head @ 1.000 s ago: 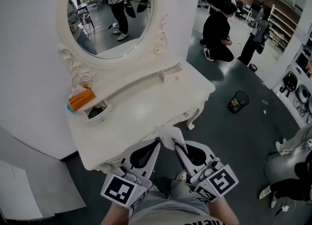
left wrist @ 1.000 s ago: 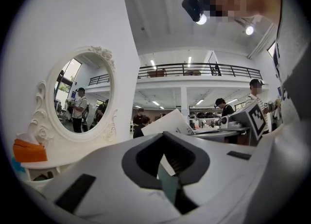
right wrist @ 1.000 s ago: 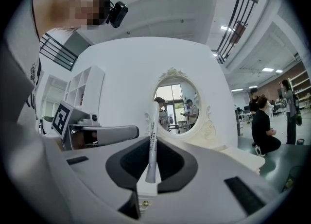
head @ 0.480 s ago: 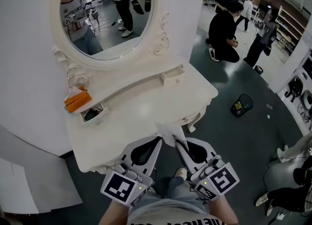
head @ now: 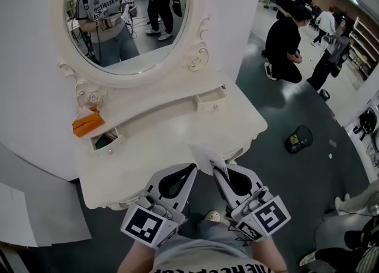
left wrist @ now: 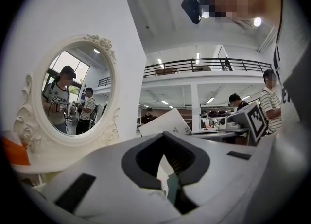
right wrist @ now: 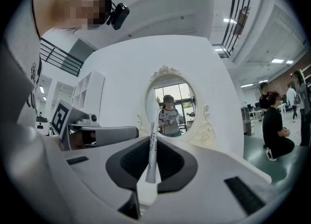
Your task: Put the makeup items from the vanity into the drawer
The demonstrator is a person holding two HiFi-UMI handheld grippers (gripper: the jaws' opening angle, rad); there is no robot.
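Task item: a thin, flat white packet with a pointed upper corner and fine dark print along one side. In the right gripper view it shows edge-on as a narrow white strip. In the left gripper view its broad white face shows.

Right hand-held gripper: jaws pinch the packet's lower end and carry it upright, clear of any surface. It hangs over the front edge of the desk.

Left hand-held gripper: jaws pressed together at the tips, nothing caught between them. It sits just beside the right one, both pointing toward the desk.

Surroundings:
- White carved desk against a white wall, oval mirror above. The mirror shows people standing.
- Raised back ledge carries two small drawers. The left drawer is pulled open with something dark inside, which I cannot identify. The right drawer is closed.
- An orange pack rests on the ledge, touching or just behind the open drawer.
- Bare white desk top lies between the packet and the open drawer, which are well apart.
- To the right, on the dark floor: a crouching person in black, others standing beyond, and a dark round bin.
- A pale flat panel lies at lower left.
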